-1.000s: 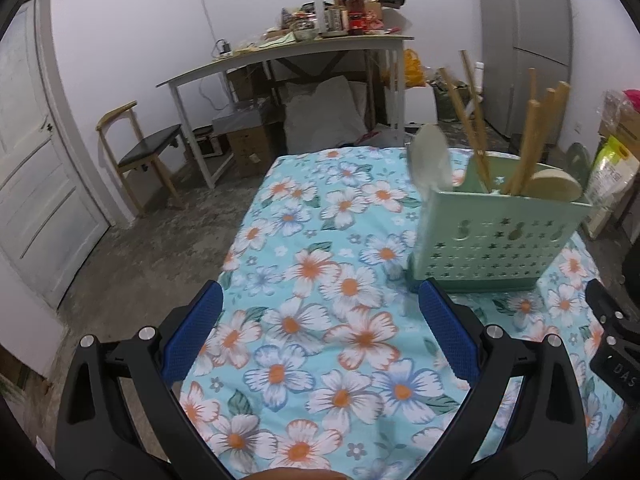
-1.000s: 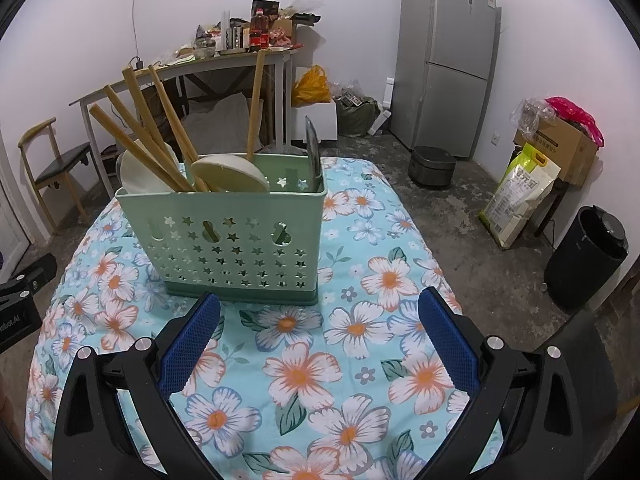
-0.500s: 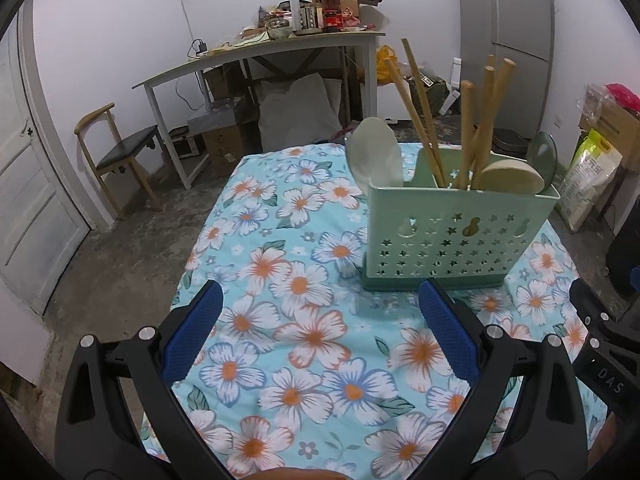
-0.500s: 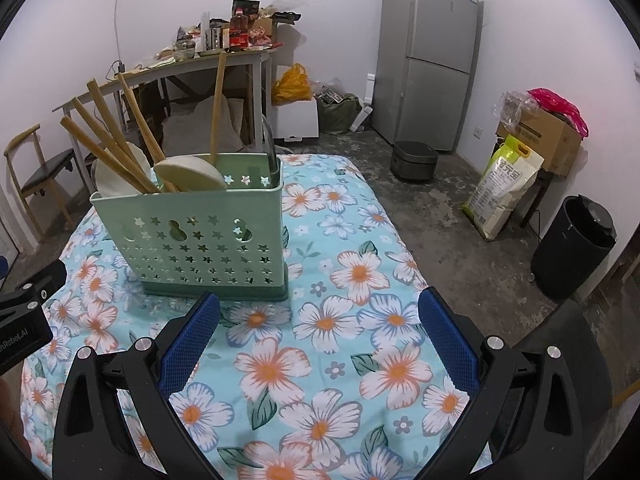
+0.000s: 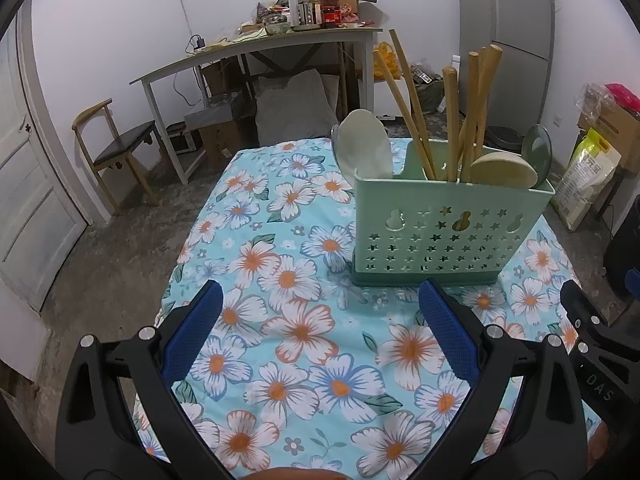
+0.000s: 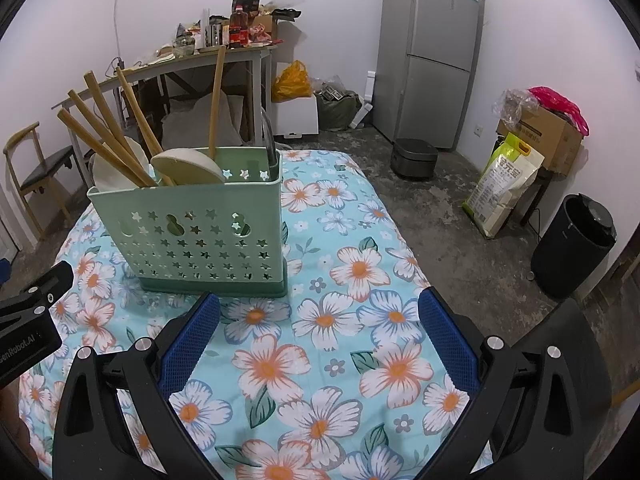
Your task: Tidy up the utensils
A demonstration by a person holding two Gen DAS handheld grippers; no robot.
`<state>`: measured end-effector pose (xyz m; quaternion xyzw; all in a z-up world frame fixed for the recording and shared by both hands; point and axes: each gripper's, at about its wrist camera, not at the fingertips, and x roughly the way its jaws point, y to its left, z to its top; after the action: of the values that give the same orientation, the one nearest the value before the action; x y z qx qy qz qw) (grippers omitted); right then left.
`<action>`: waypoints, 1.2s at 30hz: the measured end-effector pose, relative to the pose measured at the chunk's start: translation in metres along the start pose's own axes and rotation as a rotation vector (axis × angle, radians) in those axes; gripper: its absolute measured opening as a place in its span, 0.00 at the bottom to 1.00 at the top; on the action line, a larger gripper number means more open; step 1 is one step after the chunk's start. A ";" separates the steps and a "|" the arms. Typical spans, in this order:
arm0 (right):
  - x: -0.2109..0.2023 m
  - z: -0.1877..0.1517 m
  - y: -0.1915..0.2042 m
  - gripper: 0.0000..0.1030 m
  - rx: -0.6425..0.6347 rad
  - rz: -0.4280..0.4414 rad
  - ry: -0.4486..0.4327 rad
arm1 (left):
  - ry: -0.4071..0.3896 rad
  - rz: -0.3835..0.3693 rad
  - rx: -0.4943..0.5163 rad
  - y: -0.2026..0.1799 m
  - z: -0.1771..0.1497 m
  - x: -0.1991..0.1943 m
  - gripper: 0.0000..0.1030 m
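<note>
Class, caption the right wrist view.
Open right gripper above floral cloth, green utensil caddy of wooden utensils ahead.

White walls (image 6: 340, 8) enclose a rough grey concrete floor (image 6: 432, 216). A cluttered side table (image 5: 256, 46) stands by the far wall, a wooden chair (image 5: 116, 148) near a white door (image 5: 28, 200), a silver fridge (image 6: 432, 52) in the corner.

Both grippers hover low over the near side of the utensil caddy (image 5: 452, 228), neither touching it. The left gripper (image 5: 320, 328) has its blue-padded fingers (image 5: 192, 330) spread wide, holding nothing, to the caddy's near left. The right gripper (image 6: 320, 332) sits to the caddy's near right, its fingers (image 6: 448, 336) equally wide apart and empty.
</note>
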<state>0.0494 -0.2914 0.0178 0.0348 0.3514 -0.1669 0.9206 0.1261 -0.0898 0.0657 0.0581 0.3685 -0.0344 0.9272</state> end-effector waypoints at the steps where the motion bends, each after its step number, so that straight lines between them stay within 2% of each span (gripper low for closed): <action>1: 0.000 0.000 0.000 0.94 -0.001 -0.001 0.000 | 0.002 -0.002 0.000 0.000 0.000 0.000 0.92; 22: 0.002 0.000 -0.003 0.94 0.002 -0.013 0.006 | 0.003 -0.002 0.002 -0.002 -0.001 0.002 0.92; 36: 0.000 0.002 -0.017 0.94 0.023 -0.055 0.004 | 0.013 0.005 -0.005 0.005 -0.001 0.003 0.92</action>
<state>0.0453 -0.3073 0.0198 0.0359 0.3522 -0.1961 0.9145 0.1281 -0.0850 0.0629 0.0569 0.3745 -0.0310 0.9250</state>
